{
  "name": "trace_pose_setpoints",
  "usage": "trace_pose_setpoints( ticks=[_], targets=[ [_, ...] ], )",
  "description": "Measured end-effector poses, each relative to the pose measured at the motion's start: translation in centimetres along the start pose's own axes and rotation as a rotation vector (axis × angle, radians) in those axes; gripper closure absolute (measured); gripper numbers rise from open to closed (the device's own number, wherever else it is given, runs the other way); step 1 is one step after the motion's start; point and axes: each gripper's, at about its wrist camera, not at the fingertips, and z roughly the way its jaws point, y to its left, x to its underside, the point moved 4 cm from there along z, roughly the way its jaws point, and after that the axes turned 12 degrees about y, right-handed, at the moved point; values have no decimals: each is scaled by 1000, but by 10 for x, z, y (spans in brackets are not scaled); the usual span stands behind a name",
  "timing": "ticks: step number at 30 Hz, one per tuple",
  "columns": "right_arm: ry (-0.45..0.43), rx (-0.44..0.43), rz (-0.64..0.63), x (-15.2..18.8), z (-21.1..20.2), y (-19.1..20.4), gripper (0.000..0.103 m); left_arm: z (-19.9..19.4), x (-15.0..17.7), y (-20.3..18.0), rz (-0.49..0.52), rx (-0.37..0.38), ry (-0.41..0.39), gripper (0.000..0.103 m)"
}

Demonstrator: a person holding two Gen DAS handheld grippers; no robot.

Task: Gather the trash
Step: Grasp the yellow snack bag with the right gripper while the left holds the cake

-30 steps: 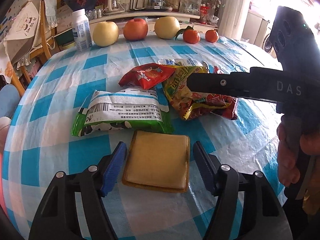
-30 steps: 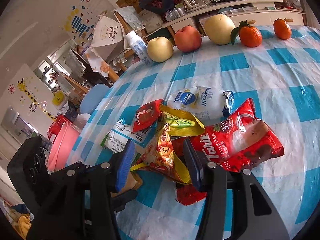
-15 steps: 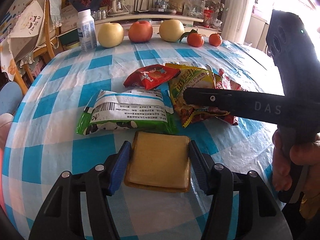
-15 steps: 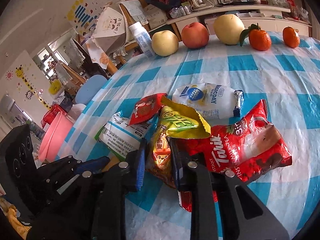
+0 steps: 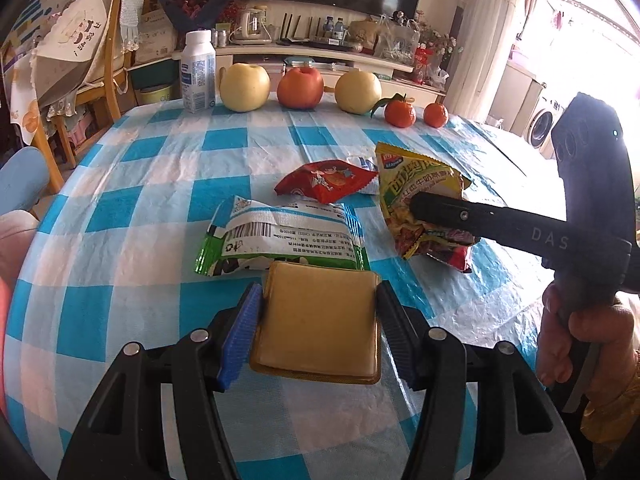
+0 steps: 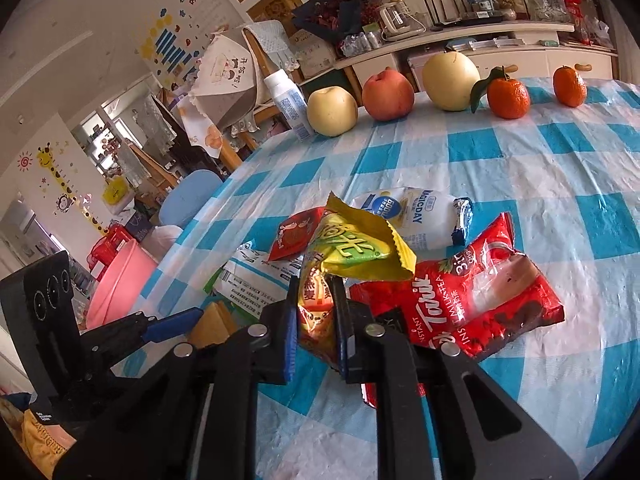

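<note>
1. Gripping now: your left gripper (image 5: 318, 332) has closed in and clamps the tan square packet (image 5: 318, 320), low over the table.
2. Your right gripper (image 6: 316, 320) just snapped shut on the yellow wrapper (image 6: 352, 252); both pieces ready to bin.

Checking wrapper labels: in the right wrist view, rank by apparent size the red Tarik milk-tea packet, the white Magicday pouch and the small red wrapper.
1. Red Tarik milk-tea packet, though nearest the camera.
2. White Magicday pouch.
3. Small red wrapper, partly hidden.
</note>
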Motion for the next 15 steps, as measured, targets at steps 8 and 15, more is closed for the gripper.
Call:
trace_pose_setpoints(
  ticks=[8, 15],
  targets=[
    [-14, -3, -25, 4, -9, 14, 87, -24, -7, 17, -45, 31, -70, 43],
    [7, 14, -64, 8, -5, 38, 87, -45, -10, 40, -95, 37, -126, 43]
  ],
)
